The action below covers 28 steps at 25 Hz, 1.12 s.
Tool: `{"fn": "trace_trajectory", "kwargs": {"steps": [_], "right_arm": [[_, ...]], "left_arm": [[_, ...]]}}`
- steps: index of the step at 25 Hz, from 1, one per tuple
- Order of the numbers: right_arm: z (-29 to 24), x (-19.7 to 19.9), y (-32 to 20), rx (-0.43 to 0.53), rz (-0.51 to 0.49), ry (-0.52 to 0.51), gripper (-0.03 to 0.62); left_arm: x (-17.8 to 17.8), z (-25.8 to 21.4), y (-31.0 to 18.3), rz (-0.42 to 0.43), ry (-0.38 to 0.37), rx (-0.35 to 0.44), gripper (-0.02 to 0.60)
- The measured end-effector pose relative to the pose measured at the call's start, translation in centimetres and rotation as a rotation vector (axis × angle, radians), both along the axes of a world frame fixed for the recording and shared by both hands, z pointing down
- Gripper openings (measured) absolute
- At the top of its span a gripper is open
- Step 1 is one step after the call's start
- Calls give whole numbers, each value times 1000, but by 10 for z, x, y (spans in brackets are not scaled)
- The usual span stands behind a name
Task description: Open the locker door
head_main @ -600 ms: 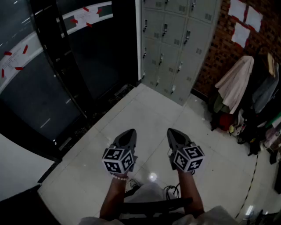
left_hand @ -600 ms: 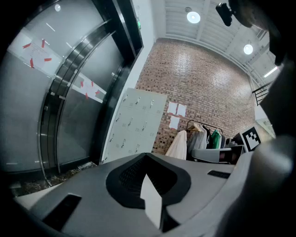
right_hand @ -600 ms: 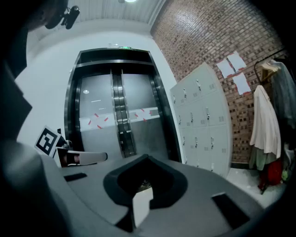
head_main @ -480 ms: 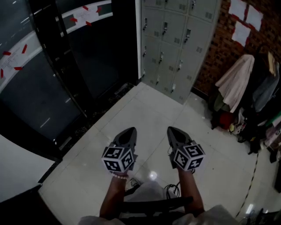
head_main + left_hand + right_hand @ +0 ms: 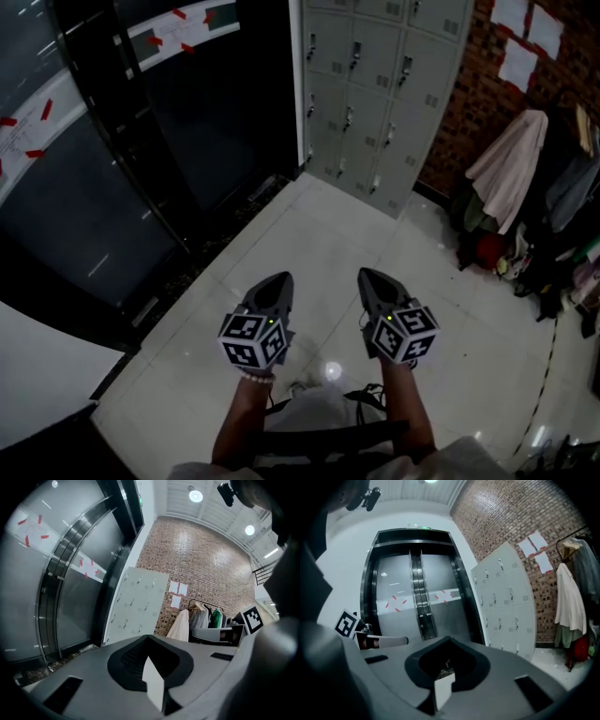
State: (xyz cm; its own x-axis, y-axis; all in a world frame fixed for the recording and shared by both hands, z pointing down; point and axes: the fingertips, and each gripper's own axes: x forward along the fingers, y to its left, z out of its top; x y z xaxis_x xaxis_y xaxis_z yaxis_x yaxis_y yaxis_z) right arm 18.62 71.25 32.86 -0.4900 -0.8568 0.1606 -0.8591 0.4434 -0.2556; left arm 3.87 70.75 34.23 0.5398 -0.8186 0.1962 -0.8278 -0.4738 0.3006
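Locker bank [image 5: 375, 94]: grey, several columns of small doors, standing at the far edge of the tiled floor [image 5: 309, 244], in the corner where the dark glass doors [image 5: 112, 169] meet the brick wall [image 5: 464, 112]. Every door in sight is closed, each with a small dark latch [image 5: 349, 117]. Contents hidden; nothing to note inside.

Step in hand, as I read it: approach only. No door touched, and which one is meant is not evident.

Left gripper [image 5: 275, 286] and right gripper [image 5: 373, 281]: held side by side over the near part of the floor, well apart from the lockers, both aimed roughly toward them. Jaws of each are pressed together with nothing between them.

Next move probably calls for closing in on the bank, choosing a door, then parting one pair of jaws to take its latch.

Clothes on a rack [image 5: 511, 169] hang along the floor's right edge, beside the brick wall.
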Motion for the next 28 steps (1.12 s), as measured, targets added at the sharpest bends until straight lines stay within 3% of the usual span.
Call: {"fn": "trace_trajectory", "kwargs": {"steps": [14, 20, 28], "right_arm": [[17, -54, -70, -21, -41, -3, 6], [25, -67, -142, -19, -68, -6, 6], [30, -70, -260, -21, -80, -22, 6]], "left_arm": [[-34, 11, -66, 9, -13, -18, -8], [-39, 12, -134, 7, 32, -19, -8], [-37, 14, -246, 3, 7, -13, -8]]}}
